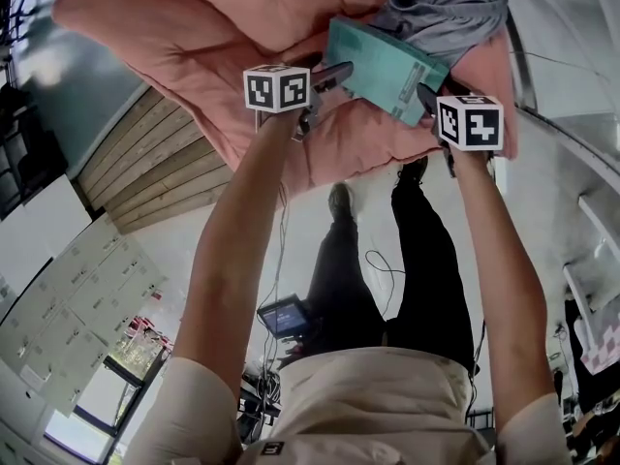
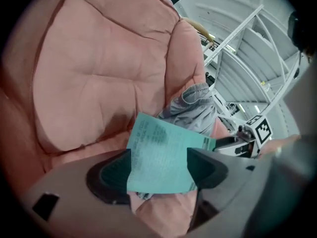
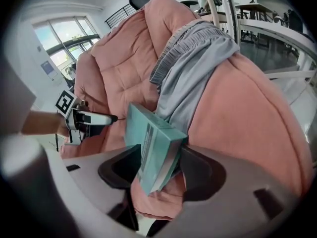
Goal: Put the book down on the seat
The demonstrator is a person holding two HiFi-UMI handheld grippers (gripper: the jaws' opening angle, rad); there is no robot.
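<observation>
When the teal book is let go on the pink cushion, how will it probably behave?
The book looks thick and stiff, so it should keep its shape. The cushion looks puffy and uneven, so the book may settle tilted or slide a little. Held by the right tongs at one corner, it might swing.

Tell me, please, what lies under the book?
The pink cushion shows under and around the book, and a grey cloth lies beside its far end. The patch directly beneath the book is covered, so nothing there can be seen.
</observation>
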